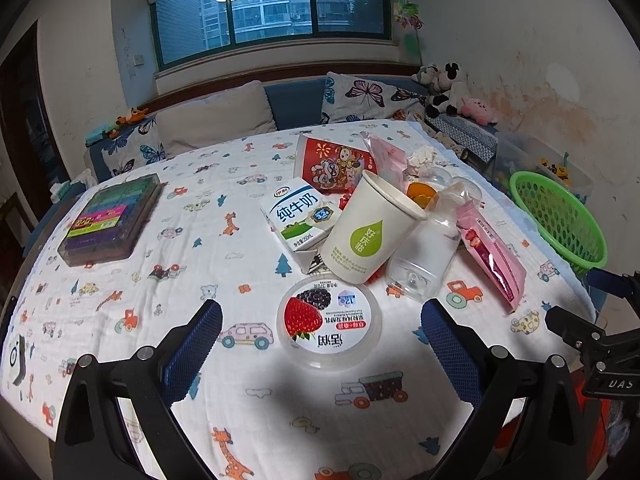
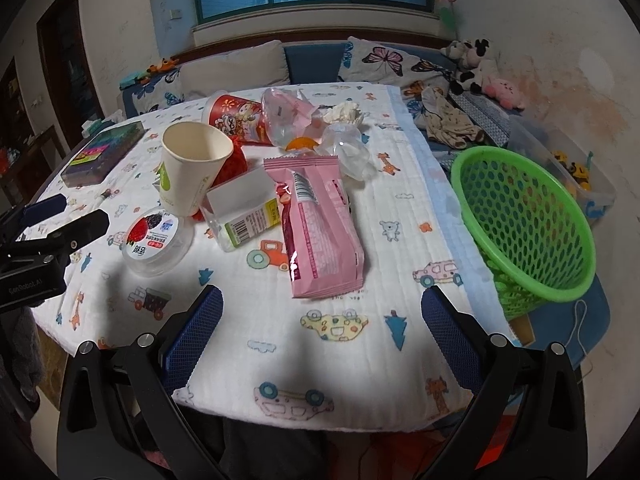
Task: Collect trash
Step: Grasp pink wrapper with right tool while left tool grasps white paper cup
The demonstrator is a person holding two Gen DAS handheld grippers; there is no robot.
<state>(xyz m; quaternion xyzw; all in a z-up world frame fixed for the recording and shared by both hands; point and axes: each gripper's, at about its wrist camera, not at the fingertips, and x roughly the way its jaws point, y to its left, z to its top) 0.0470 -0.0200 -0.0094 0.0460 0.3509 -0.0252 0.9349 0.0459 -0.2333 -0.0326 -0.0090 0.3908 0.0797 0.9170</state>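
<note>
Trash lies heaped on the cloth-covered table [image 1: 240, 420]: a round yogurt tub [image 1: 329, 322], a milk carton [image 1: 298, 216], a tipped paper cup [image 1: 370, 228], a clear plastic bottle [image 1: 428, 252], a pink snack bag [image 1: 492, 256] and a red snack cup [image 1: 332, 162]. My left gripper [image 1: 322, 340] is open, its fingers on either side of the yogurt tub and a little short of it. My right gripper [image 2: 322, 328] is open and empty, just in front of the pink snack bag [image 2: 320, 232]. The green basket [image 2: 524, 224] stands at the table's right edge.
A case of coloured pens [image 1: 110, 216] lies at the table's far left. Behind the table runs a bench with pillows [image 1: 216, 118] and plush toys [image 1: 444, 88]. A clear bin of toys [image 2: 576, 172] sits beyond the basket. The other gripper [image 2: 48, 236] shows at the left.
</note>
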